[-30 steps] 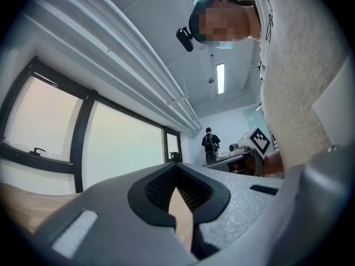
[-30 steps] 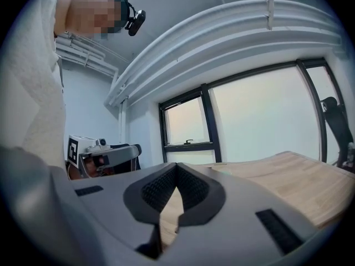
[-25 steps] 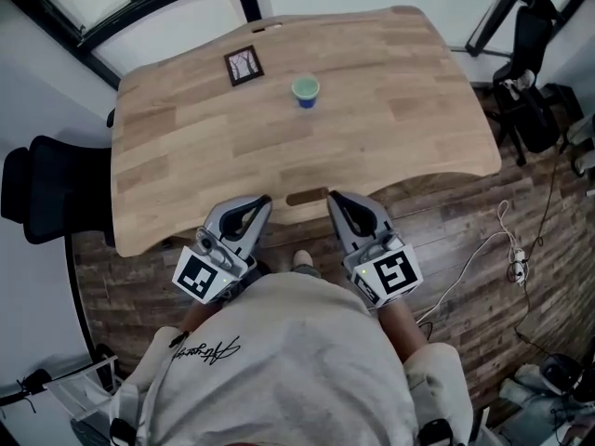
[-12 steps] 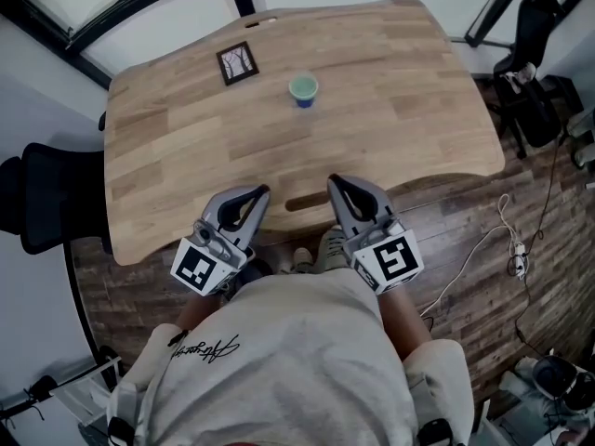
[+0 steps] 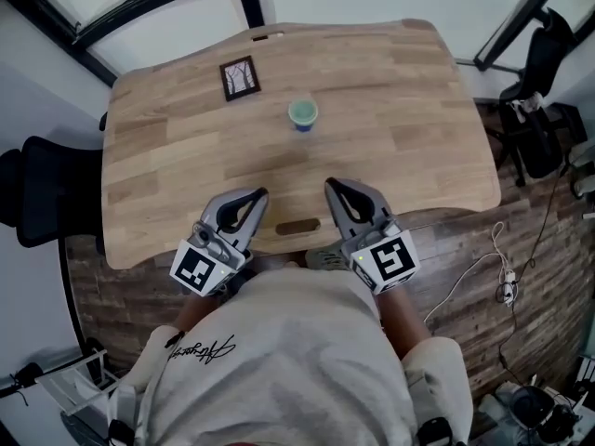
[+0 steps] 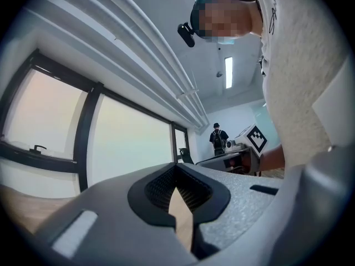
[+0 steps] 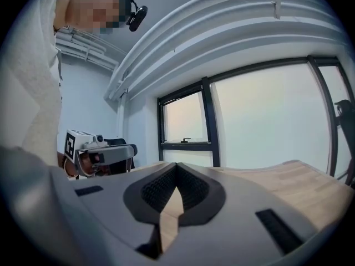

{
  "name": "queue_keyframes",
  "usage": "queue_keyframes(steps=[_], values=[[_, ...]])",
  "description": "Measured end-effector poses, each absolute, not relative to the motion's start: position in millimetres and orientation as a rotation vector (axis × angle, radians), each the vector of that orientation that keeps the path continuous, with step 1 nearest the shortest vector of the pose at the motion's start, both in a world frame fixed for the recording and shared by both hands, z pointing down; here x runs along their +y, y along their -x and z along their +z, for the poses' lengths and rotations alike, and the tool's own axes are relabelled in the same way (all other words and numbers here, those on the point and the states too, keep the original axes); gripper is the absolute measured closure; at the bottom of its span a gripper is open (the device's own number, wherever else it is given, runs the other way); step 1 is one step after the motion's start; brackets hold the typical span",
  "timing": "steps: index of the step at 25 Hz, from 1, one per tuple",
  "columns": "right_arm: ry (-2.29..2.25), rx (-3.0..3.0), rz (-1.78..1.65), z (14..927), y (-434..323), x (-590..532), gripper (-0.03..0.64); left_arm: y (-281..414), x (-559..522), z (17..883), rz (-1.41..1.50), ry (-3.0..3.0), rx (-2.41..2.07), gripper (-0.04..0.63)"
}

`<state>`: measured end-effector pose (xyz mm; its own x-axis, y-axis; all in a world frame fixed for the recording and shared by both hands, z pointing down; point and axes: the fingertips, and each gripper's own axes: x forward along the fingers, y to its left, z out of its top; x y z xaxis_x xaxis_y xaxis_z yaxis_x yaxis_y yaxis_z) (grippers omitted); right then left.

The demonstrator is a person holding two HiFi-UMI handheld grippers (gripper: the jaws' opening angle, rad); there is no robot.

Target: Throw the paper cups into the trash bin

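left gripper (image 6: 177, 170): grey jaws pressed together, tips meeting, nothing between them, only a sliver of tabletop visible through the gap behind the tips
right gripper (image 7: 176, 168): same, jaws closed tip to tip, empty
head view: both grippers sit over the near edge of the light wooden table (image 5: 400, 110), one on each side of a dark oblong slot (image 5: 297, 227) in the top, pointing away from the person

task item: one paper cup (image 5: 303, 115), green inside with a blue lower wall, upright on the table past its middle, well ahead of both grippers and roughly between their lines. It shows in the head view only; neither gripper view catches it

head view only: small dark framed card (image 5: 241, 78) lying flat, left of the cup and further back; black office chair (image 5: 42, 193) at the left; white cables (image 5: 483, 268) on the plank floor at the right
left gripper view only: a second person in dark clothes (image 6: 218, 138) far back in the room, a ceiling light strip (image 6: 228, 72)
each gripper view shows the other gripper beside it, marker cube facing the camera

writing: cubes carry black-and-white square patterns, no text. Black cursive print (image 5: 200, 349) on the person's pale shirt, not legible. Pale drawing on the card, too small to read
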<state>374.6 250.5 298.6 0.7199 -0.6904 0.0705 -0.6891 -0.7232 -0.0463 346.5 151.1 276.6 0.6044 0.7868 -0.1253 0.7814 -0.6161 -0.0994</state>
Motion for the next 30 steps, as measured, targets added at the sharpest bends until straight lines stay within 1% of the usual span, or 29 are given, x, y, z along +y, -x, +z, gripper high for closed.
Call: queue_keyframes(steps=[5,9,13,16,24,27,28,30], values=[[2.879,1.206,-0.117,298.2,-403.4,253.2,0.607,-367.1,147.7,282.5,0.23,2.84,-1.298,0.592],[2.857,1.217,-0.102,301.7,-422.8,253.3,0.607,-382.1,142.1,295.0,0.141,2.862,-1.241,0.592],[2.811,1.252,-0.094,303.1,-437.8,252.8,0.607,-394.6,141.1,294.9,0.162,2.863,-1.214,0.592],[2.777,1.261,-0.121,310.3,-451.3,254.5,0.606,-405.1,140.8,299.8,0.122,2.875,-1.188,0.592],[2.73,1.27,-0.182,332.5,-481.4,259.0,0.606,-425.3,140.6,303.0,0.143,2.895,-1.141,0.592],[2.719,1.28,-0.195,336.6,-491.0,260.7,0.604,-430.3,140.9,306.8,0.094,2.906,-1.123,0.592],[2.718,1.287,-0.196,337.9,-494.3,260.8,0.601,-432.7,140.9,308.5,0.076,2.909,-1.117,0.592],[2.704,1.316,-0.202,341.3,-499.8,259.2,0.563,-437.1,140.5,310.7,0.066,2.915,-1.107,0.592]])
